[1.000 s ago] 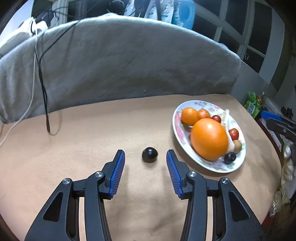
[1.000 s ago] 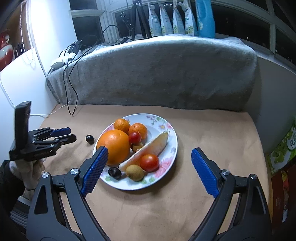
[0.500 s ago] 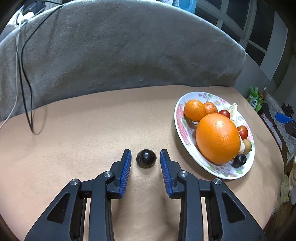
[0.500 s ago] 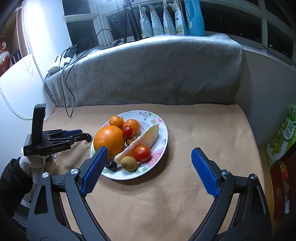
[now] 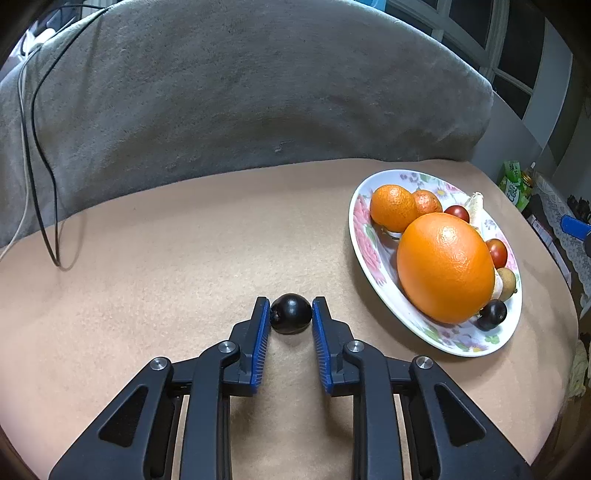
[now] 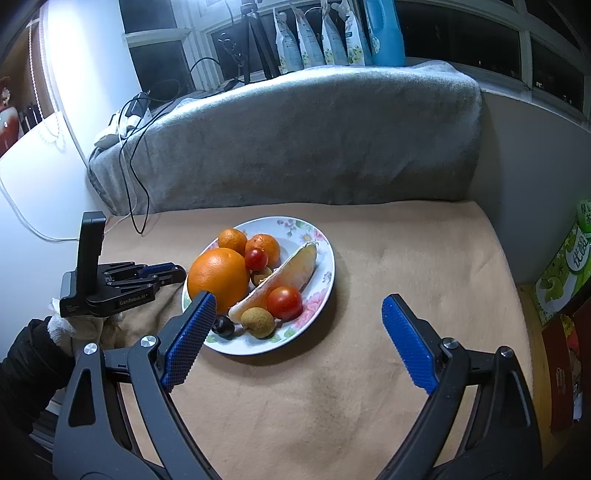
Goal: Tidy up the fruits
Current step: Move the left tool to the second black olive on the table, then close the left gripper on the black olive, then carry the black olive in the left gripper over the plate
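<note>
A small dark round fruit (image 5: 291, 314) lies on the tan cloth left of the flowered plate (image 5: 360, 236). My left gripper (image 5: 290, 302) is closing on it, and both blue pads touch its sides. From the right wrist view the left gripper (image 6: 173, 271) sits low beside the plate (image 6: 325, 251), with the fruit hidden. The plate holds a large orange (image 5: 445, 267), two small oranges, red tomatoes, a pale fruit wedge (image 6: 288, 271), a brown longan and another dark fruit (image 5: 491, 314). My right gripper (image 6: 297, 297) hangs open above the plate's near side, holding nothing.
A grey blanket-covered backrest (image 5: 258, 92) walls the far side, with a black cable (image 5: 40, 166) hanging down at the left. A gloved hand (image 6: 81, 325) holds the left gripper. A green carton (image 6: 569, 266) stands off the right edge. Bottles (image 6: 384, 33) line the window sill.
The left gripper moved forward and down around the dark fruit, and its jaws narrowed from wide apart until the pads met it. The right gripper stayed open and nearly still.
</note>
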The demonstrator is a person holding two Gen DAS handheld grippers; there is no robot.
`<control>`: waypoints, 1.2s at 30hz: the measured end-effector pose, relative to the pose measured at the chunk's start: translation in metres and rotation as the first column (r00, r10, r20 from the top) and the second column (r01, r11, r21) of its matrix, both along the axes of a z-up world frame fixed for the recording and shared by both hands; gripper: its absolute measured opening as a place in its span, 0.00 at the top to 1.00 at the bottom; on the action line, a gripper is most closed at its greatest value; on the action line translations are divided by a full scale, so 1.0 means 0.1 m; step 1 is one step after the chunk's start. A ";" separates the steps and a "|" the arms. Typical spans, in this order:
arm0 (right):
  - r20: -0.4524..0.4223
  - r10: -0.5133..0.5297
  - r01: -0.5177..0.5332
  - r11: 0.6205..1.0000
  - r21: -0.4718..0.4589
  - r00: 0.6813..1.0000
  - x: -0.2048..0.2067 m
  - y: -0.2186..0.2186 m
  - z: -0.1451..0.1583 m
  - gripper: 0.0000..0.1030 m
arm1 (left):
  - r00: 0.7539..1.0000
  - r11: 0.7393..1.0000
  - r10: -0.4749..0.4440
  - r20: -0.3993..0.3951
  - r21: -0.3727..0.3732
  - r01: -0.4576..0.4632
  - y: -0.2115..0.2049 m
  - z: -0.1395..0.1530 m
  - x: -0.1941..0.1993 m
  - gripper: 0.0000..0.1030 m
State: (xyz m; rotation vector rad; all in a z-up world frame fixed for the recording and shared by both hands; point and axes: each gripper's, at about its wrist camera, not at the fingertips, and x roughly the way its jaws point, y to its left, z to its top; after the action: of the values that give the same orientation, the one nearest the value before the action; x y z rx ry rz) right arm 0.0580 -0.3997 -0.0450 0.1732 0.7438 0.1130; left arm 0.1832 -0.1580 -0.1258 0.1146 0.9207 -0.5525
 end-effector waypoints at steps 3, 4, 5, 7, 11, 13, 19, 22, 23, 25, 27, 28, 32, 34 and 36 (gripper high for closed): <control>-0.005 -0.006 0.006 1.000 0.004 1.000 -0.02 -0.01 -0.02 0.09 | 1.000 1.000 0.000 0.008 0.005 0.000 0.00 0.03 -0.02 0.79; -0.006 -0.008 0.009 1.000 0.006 1.000 -0.02 -0.02 -0.02 0.09 | 1.000 1.000 -0.002 0.011 0.005 0.002 -0.01 0.04 -0.03 0.79; -0.006 -0.010 0.010 1.000 0.008 1.000 -0.02 -0.02 -0.02 0.09 | 1.000 1.000 -0.002 0.013 0.005 0.002 -0.03 0.04 -0.04 0.79; -0.007 -0.013 0.014 1.000 0.011 1.000 -0.02 -0.03 -0.03 0.09 | 1.000 1.000 -0.001 0.018 0.004 0.001 -0.04 0.06 -0.06 0.79; -0.006 -0.017 0.017 1.000 0.013 1.000 -0.03 -0.04 -0.02 0.09 | 1.000 1.000 0.001 0.029 -0.008 -0.001 0.00 0.12 -0.09 0.79; -0.005 -0.019 0.019 1.000 0.012 1.000 -0.04 -0.04 -0.02 0.09 | 0.999 1.000 0.003 0.053 -0.004 -0.003 0.02 0.16 -0.11 0.79; -0.001 -0.020 0.020 1.000 0.016 1.000 -0.07 -0.04 0.00 0.09 | 0.996 1.000 -0.005 0.087 -0.023 0.007 0.01 0.32 -0.19 0.79; 0.000 -0.020 0.020 1.000 0.017 1.000 -0.08 -0.04 0.01 0.09 | 0.995 0.999 -0.016 0.100 -0.035 0.019 -0.03 0.39 -0.24 0.79; 0.001 -0.019 0.019 1.000 0.017 1.000 -0.08 -0.05 0.01 0.09 | 0.994 0.999 -0.020 0.104 -0.038 0.024 -0.05 0.42 -0.25 0.79; 0.003 -0.021 0.021 1.000 0.017 1.000 -0.10 -0.06 0.02 0.09 | 0.993 0.998 -0.030 0.113 -0.044 0.035 -0.09 0.47 -0.28 0.79; 0.006 -0.023 0.023 1.000 0.016 1.000 -0.12 -0.06 0.03 0.09 | 0.992 0.998 -0.040 0.119 -0.050 0.047 -0.12 0.51 -0.31 0.79; 0.006 -0.024 0.024 1.000 0.015 1.000 -0.13 -0.06 0.03 0.09 | 0.991 0.997 -0.044 0.127 -0.062 0.052 -0.14 0.53 -0.33 0.79; 0.007 -0.029 0.029 0.999 0.013 1.000 -0.15 -0.08 0.02 0.09 | 0.989 0.993 -0.071 0.133 -0.080 0.082 -0.26 0.60 -0.39 0.79; 0.005 -0.031 0.031 0.999 0.013 0.999 -0.15 -0.09 0.01 0.09 | 0.987 0.991 -0.087 0.136 -0.087 0.099 -0.33 0.62 -0.41 0.79; 0.003 -0.035 0.035 0.999 0.011 0.999 -0.16 -0.10 0.00 0.09 | 0.985 0.989 -0.103 0.137 -0.094 0.116 -0.41 0.64 -0.43 0.79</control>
State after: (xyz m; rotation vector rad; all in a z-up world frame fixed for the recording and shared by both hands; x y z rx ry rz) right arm 0.0421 -0.4095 -0.0449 0.1965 0.7366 0.0845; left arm 0.1400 -0.1991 -0.0619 0.1087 0.7596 -0.6855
